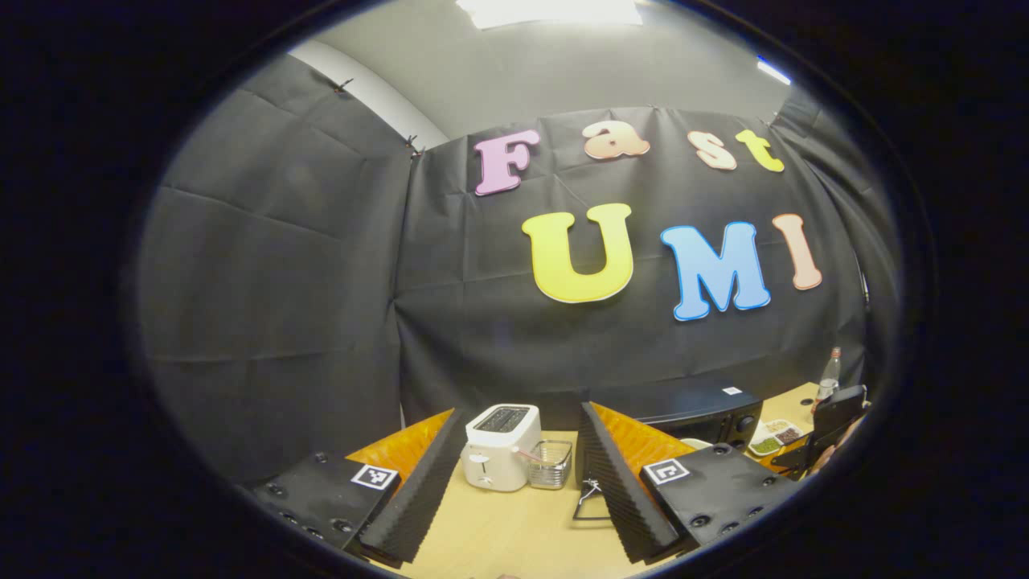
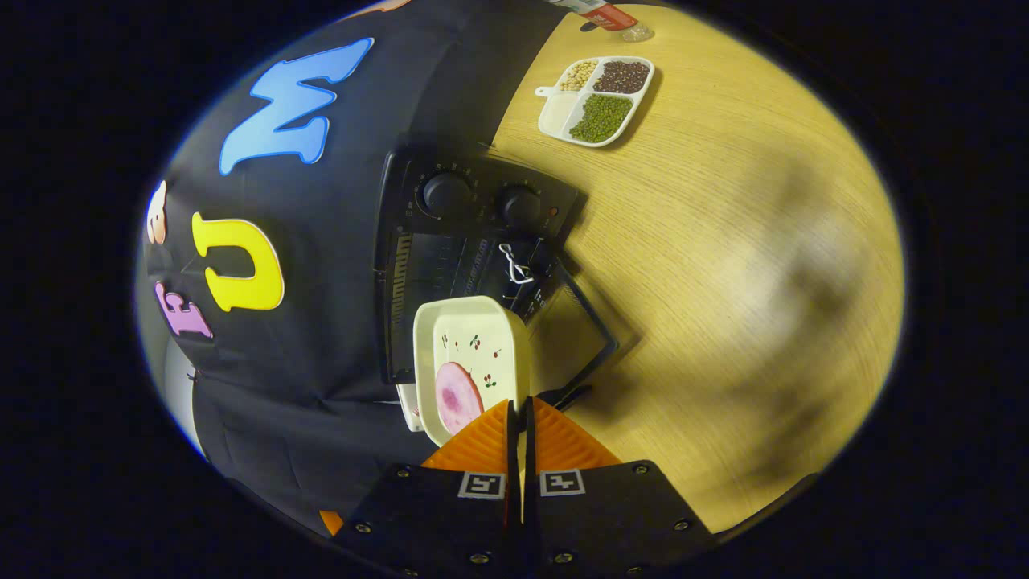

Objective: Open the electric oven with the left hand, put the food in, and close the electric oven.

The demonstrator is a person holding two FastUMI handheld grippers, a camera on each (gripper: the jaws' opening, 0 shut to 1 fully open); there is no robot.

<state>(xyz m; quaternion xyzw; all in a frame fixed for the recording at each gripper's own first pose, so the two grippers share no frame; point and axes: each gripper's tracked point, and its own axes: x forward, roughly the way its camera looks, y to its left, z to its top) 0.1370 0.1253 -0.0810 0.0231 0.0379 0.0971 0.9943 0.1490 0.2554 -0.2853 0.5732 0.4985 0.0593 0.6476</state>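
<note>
Right gripper view: the right hand-held gripper [image 2: 518, 414] has its fingers pinched together on the near rim of a cream dish [image 2: 474, 354] carrying a pink slice of food [image 2: 457, 398]. Just beyond the dish stands the black electric oven [image 2: 474, 241], its door [image 2: 583, 338] swung open over the bench [image 2: 723, 241]; a divided tray of beans [image 2: 596, 98] lies farther off. Left gripper view: the left hand-held gripper [image 1: 514, 450] is spread wide and holds nothing, with a white toaster [image 1: 500, 446] and a wire basket [image 1: 551, 464] ahead between its fingers.
</note>
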